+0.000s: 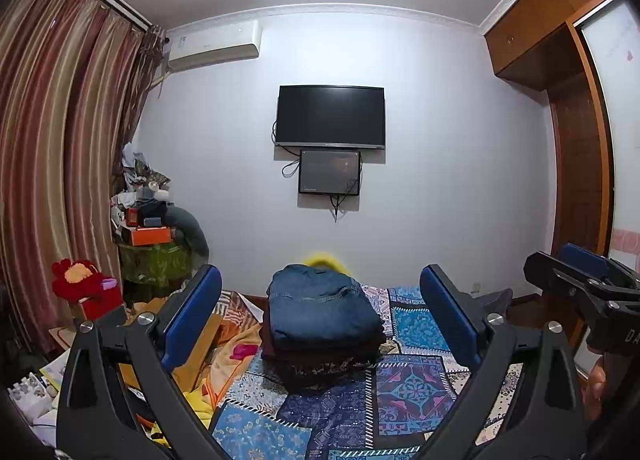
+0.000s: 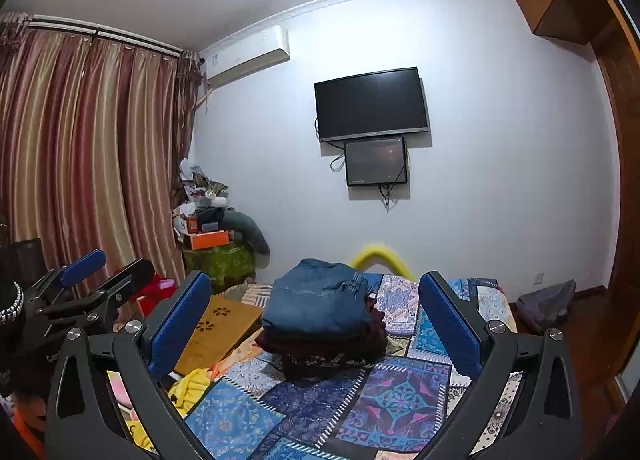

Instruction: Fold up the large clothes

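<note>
Left gripper [image 1: 320, 316]: jaws spread wide, blue pads empty, held above the bed and facing the far wall. Right gripper [image 2: 316, 316]: likewise spread wide and empty, level with the other one and to its right.

Stack of folded clothes [image 1: 320, 324]: sits on the patchwork bedspread [image 1: 408, 384] ahead of both grippers, touched by neither. Folded jeans [image 2: 318, 306] lie on top; dark red and patterned dark garments lie beneath.

Beside the stack, left: an orange blanket [image 1: 236, 344], a low wooden board [image 2: 218, 330] with flower cut-outs and a crumpled yellow cloth [image 2: 192, 384] at the bed's near left edge. Behind the stack: a curved yellow object [image 2: 380, 254], blurred.

Far wall: a dark television [image 1: 331, 116] with a smaller screen [image 1: 329, 172] below it, cables hanging down. Air conditioner [image 1: 212, 46] high on the left.

Left side: striped curtains [image 1: 52, 148], a cluttered corner table [image 1: 152, 260] under a green cloth, piled with boxes, and a red plush toy [image 1: 78, 276].

Right side: a wooden wardrobe [image 1: 576, 108]; a grey bag [image 2: 548, 300] on the floor.
</note>
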Motion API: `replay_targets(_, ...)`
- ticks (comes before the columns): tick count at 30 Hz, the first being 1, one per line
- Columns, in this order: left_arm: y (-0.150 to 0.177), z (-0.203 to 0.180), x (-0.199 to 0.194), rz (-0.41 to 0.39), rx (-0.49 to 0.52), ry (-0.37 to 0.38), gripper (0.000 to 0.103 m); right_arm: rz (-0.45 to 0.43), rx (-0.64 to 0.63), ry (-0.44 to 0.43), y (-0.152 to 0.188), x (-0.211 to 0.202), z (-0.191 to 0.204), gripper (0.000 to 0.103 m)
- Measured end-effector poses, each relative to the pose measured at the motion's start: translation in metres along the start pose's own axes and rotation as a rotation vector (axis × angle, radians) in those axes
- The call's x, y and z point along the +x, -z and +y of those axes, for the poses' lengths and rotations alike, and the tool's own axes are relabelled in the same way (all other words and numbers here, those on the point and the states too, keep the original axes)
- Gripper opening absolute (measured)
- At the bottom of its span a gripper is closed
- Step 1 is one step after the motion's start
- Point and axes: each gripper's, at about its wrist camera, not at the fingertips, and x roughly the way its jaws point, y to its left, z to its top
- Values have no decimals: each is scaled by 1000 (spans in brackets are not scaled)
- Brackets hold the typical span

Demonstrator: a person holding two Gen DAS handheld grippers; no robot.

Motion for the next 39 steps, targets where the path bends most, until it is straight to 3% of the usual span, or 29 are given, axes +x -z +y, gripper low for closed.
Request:
replay_targets(20, 2, 2, 1, 20, -14, 1, 100, 8, 3, -5, -1, -4, 3, 103)
replay_targets(39, 8, 6, 6, 78, -35, 63, 100, 9, -9, 13, 2, -2, 1, 103)
